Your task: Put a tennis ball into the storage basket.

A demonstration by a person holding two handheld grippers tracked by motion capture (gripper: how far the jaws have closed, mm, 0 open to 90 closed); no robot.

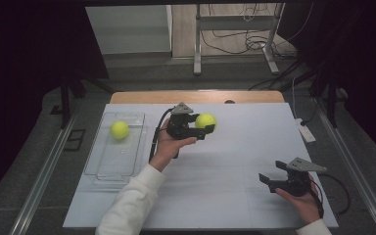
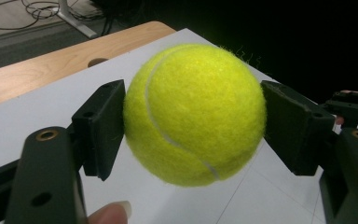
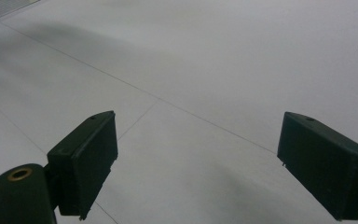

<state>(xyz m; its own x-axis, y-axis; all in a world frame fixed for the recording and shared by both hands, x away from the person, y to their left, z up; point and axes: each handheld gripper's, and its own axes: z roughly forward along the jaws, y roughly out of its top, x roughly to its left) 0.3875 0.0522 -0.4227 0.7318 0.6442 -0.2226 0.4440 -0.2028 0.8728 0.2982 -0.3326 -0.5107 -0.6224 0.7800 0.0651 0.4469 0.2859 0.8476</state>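
Fuzzy yellow-green tennis ball (image 2: 193,114), white seam curving, clamped in left hand-held gripper (image 2: 193,126).

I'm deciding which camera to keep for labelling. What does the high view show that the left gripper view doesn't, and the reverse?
High view alone: a second tennis ball lying in the clear tray, the person's white sleeve, and the open right hand-held gripper low over the table.

Left gripper view alone: the held ball's seam and a fingertip beneath it.

Both: the left hand-held gripper shut on a tennis ball above the white table.
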